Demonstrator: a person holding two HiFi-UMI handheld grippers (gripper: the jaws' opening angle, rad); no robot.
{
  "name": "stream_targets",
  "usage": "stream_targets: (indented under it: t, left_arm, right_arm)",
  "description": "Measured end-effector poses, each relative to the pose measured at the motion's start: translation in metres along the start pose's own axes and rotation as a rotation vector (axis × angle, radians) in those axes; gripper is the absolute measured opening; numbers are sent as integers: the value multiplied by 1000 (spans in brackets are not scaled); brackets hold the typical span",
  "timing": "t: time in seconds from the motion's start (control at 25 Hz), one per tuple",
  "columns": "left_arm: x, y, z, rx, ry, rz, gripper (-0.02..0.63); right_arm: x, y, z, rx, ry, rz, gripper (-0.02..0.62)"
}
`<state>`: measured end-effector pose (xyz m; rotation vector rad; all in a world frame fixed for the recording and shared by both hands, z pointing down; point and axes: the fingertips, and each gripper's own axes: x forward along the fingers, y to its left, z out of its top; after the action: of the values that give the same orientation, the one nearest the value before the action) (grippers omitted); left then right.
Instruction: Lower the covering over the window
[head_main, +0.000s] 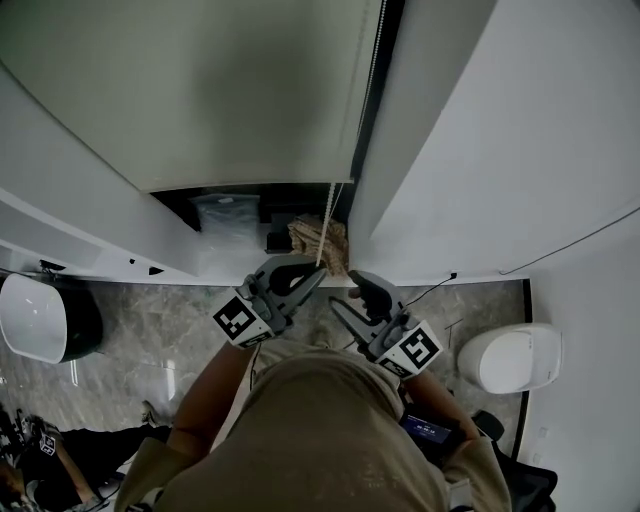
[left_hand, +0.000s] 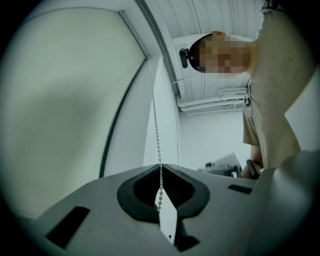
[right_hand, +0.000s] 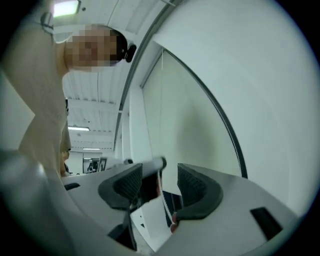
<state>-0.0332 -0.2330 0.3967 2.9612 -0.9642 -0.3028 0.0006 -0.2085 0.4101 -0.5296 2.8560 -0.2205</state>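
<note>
Blind (head_main: 200, 90) has one bead chain (left_hand: 156, 130), pinched in left tongs (left_hand: 161, 167), loose between open right tongs (right_hand: 160, 172).

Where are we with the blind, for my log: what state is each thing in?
pale roller blind: partly lowered, dark gap below.
white bead chain: hangs straight, pinched low down.
left gripper: shut on the chain.
right gripper: open, chain between its jaws, ungripped.

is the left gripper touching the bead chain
Touching. In its own view, the left gripper has its jaws shut on the bead chain, which runs up from between them.
</note>
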Motion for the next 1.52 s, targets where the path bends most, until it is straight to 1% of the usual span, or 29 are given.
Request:
stream_targets:
  t: [0.08, 0.12, 0.16, 0.2, 0.24, 0.36, 0.4, 0.44, 0.48, 0.52, 0.6, 0.64, 0.68, 0.72, 0.76, 0.84, 0.92, 1.0, 1.04, 1.08, 1.12, 1.2, 1.24, 1.28, 1.32, 1.4, 1.44, 1.48, 1.52]
  left_arm:
    - [-7, -3, -29, -25, 51, 3, 25]
    - [-8, -8, -37, -37, 60, -2, 25]
    - [-8, -14, -41, -44, 57, -11, 25]
    - [-8, -21, -42, -46, 50, -22, 25]
    - [-7, -27, -41, -46, 45, -34, 25]
    - [-5, -38, -41, -64, 53, -52, 25]
    - [-6, -37, -42, -65, 56, -54, 25]
    - [-7, -36, -42, -61, 58, -54, 25]
    - [-9, -35, -42, -50, 61, -54, 25]
    - [-10, -36, -42, -35, 67, -57, 25]
    - [-14, -42, -45, -18, 96, -80, 25]
    - [-20, -41, -47, -31, 102, -98, 49]
    - [-27, -37, -46, -49, 91, -110, 130]
    - [-34, -29, -41, -59, 66, -112, 170]
    - [-37, -20, -28, -60, 28, -103, 173]
    - [-24, -6, 5, -43, -34, -67, 173]
    - [2, -2, 33, -14, -48, -50, 173]
    - [20, -9, 49, 17, -33, -56, 168]
    - [25, -15, 52, 33, -19, -62, 56]
    - [27, -19, 52, 39, -14, -69, 21]
    - [27, -19, 51, 37, -21, -70, 20]
    - [21, -9, 45, 37, -39, -40, 18]
    - [17, -3, 37, 45, -31, -22, 18]
    - [13, 3, 26, 50, -10, -12, 18]
    - [9, 6, 11, 46, 23, -11, 18]
    - [-1, 5, -29, 18, 110, -26, 18]
    - [-6, -1, -49, 0, 150, -37, 18]
    - [-8, -9, -62, -18, 169, -48, 18]
    - [-8, -20, -66, -35, 159, -60, 18]
  right_arm:
    - [5, -6, 16, -12, -18, -28, 206]
    - [9, -5, 21, -24, -13, -30, 204]
    - [14, -3, 25, -31, -6, -25, 186]
    - [18, -1, 27, -34, 2, -16, 151]
    - [22, 2, 27, -35, 11, -5, 135]
    - [31, 9, 18, -55, 47, 18, 132]
    - [34, 8, 15, -72, 60, 16, 118]
    - [37, 8, 13, -93, 74, 12, 49]
    - [39, 9, 12, -110, 89, 9, 24]
    - [39, 10, 12, -119, 100, 5, 14]
    - [37, 8, 14, -104, 104, -14, 9]
    - [36, 4, 13, -87, 98, -28, 8]
    - [34, -2, 9, -68, 97, -40, 8]
    - [32, -7, 0, -52, 114, -48, 8]
    - [29, -11, -14, -41, 150, -51, 6]
    - [23, -13, -47, -26, 246, -37, 6]
    - [20, -8, -61, -16, 286, -8, 8]
    - [21, 4, -58, -30, 288, 8, 8]
    - [22, 10, -57, -40, 291, 13, 8]
    - [22, 14, -56, -51, 294, 18, 8]
    - [21, 16, -55, -68, 292, 25, 8]
    - [19, 15, -47, -110, 262, 33, 9]
    - [17, 12, -38, -111, 231, 28, 35]
    - [14, 7, -27, -95, 189, 14, 147]
    - [14, 1, -12, -76, 134, -9, 183]
    - [16, -9, 15, -62, 43, -57, 181]
    - [19, -11, 24, -67, 25, -67, 175]
    - [21, -11, 29, -73, 22, -65, 161]
    - [24, -10, 31, -75, 30, -58, 142]
